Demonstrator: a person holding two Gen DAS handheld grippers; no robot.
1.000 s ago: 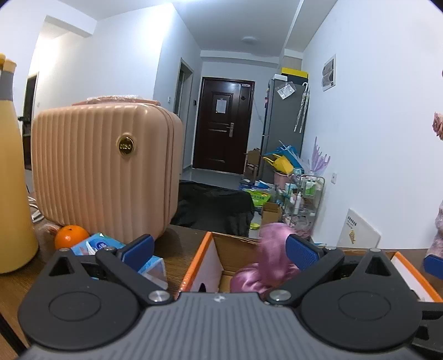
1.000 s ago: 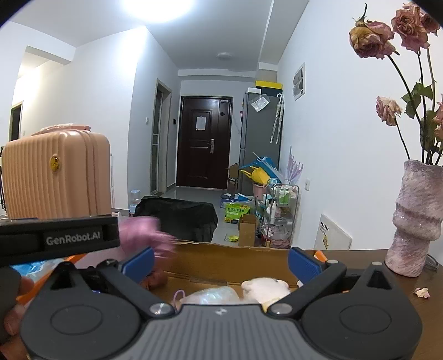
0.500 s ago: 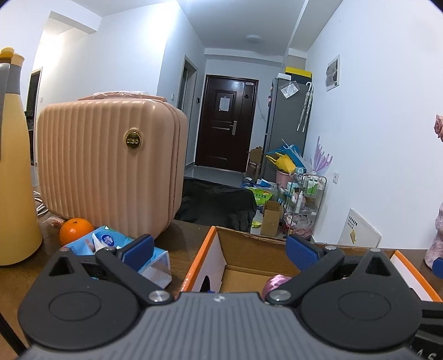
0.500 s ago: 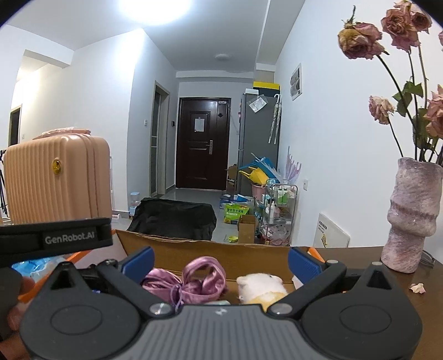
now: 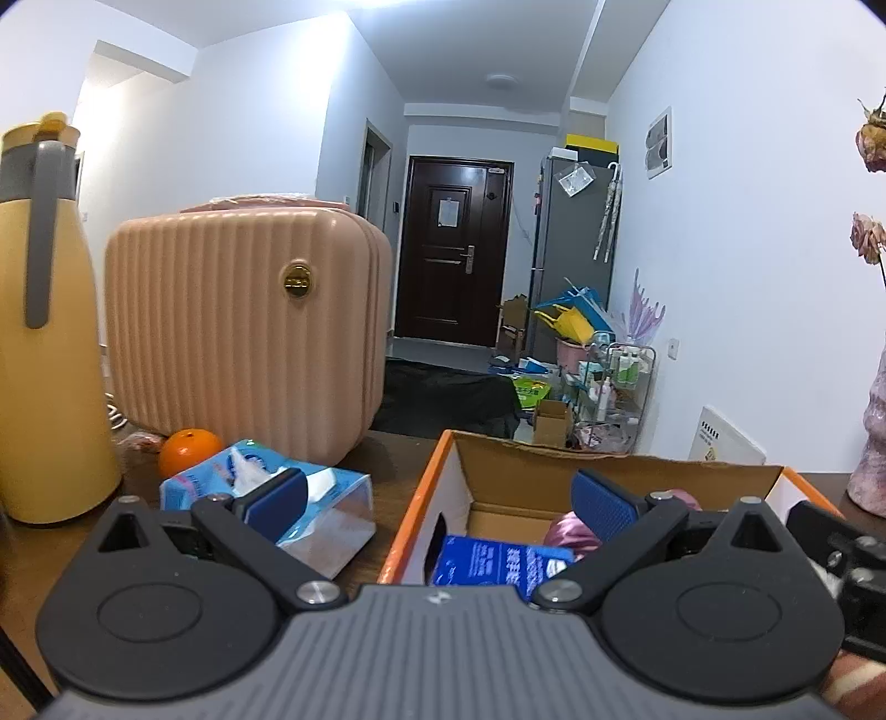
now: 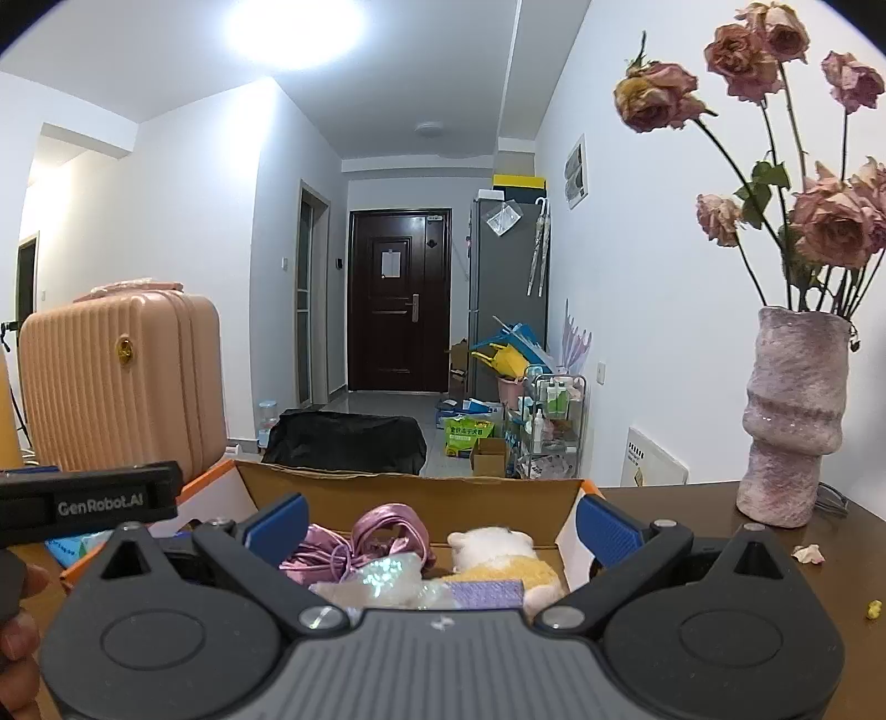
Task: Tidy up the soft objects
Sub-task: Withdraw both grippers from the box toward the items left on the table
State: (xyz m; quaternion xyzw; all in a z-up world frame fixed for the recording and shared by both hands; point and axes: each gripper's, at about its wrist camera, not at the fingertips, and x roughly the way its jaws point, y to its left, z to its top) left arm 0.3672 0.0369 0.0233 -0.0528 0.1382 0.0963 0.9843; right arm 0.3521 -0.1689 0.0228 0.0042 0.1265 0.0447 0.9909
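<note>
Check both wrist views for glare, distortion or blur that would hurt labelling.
Right wrist view: the ceiling light blows out to white at the top; fisheye bends the walls; the plush toy and pink ribbon in the cardboard box stay sharp. Left wrist view: even light, no glare, same barrel distortion, dark vignette corners; the tissue pack is readable.

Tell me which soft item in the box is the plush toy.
The white-and-yellow fuzzy one at the right of the cardboard box; the pink satin ribbon bundle is shiny, not furry.
</note>
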